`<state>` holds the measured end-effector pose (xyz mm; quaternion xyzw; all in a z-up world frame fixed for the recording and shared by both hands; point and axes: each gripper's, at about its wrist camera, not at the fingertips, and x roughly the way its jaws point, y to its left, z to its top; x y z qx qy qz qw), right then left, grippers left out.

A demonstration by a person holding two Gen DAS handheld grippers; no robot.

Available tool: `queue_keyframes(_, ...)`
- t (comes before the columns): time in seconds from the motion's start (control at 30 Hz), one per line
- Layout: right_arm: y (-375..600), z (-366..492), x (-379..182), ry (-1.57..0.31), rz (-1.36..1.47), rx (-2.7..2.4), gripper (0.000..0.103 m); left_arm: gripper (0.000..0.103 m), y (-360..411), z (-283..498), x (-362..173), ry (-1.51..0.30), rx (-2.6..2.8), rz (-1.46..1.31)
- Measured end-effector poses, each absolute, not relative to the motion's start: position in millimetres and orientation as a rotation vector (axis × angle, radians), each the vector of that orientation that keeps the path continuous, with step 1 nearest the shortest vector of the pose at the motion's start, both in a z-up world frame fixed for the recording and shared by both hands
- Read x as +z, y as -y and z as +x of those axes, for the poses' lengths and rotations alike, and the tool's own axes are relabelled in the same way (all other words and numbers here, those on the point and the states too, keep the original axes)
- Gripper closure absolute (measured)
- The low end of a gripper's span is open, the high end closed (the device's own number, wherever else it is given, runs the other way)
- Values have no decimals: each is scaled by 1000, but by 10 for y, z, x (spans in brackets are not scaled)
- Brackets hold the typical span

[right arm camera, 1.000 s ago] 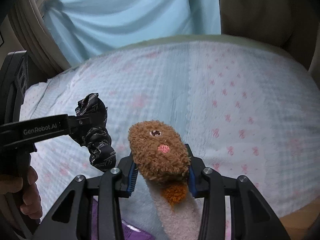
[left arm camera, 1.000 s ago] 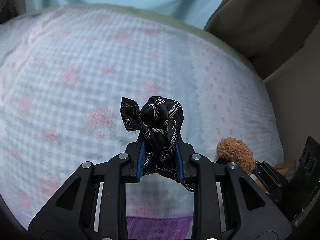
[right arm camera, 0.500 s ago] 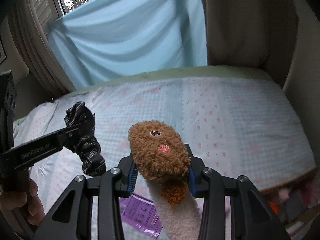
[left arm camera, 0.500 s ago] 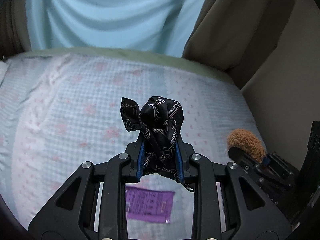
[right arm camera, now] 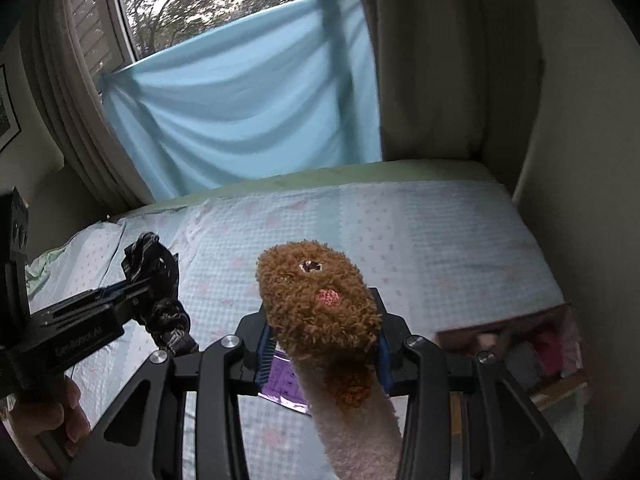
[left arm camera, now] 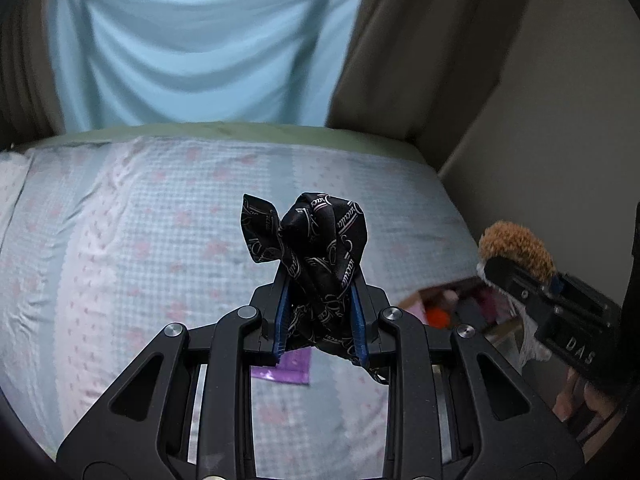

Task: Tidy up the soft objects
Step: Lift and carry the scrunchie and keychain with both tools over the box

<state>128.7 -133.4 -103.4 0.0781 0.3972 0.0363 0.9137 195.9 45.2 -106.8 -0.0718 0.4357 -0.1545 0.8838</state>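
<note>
My left gripper (left arm camera: pixel 319 316) is shut on a bunched black cloth with white lettering (left arm camera: pixel 316 240), held well above the bed. The same black cloth (right arm camera: pixel 154 268) shows at the left of the right wrist view, in the left gripper (right arm camera: pixel 150 286). My right gripper (right arm camera: pixel 322 344) is shut on a fuzzy brown and cream plush sock (right arm camera: pixel 316 304), whose cream leg hangs toward the camera. In the left wrist view the plush sock (left arm camera: pixel 516 246) and the right gripper (left arm camera: pixel 496 270) appear at the right edge.
Below lies a bed (left arm camera: pixel 140 240) with a pale blue checked sheet with pink flowers. A purple packet (left arm camera: pixel 290 370) lies on it. An open box of mixed items (right arm camera: pixel 516 348) stands beside the bed at the right. A blue curtain (right arm camera: pixel 248 120) and a window are behind.
Both grippers have risen high above the bed with their loads. The bed looks smaller, and the purple packet, the box beside the bed and the window have come into view.
</note>
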Motion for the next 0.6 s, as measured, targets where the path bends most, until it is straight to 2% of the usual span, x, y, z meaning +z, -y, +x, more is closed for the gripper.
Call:
queue_keyframes(0.2, 1780, 1039, -911, -809, 176, 30, 66, 80, 46, 1663, -888, -905, -387, -110)
queue_keyframes(0.6, 3091, 693, -870, -828, 172, -17, 66, 80, 1597, 1407, -800, -921, -462, -89)
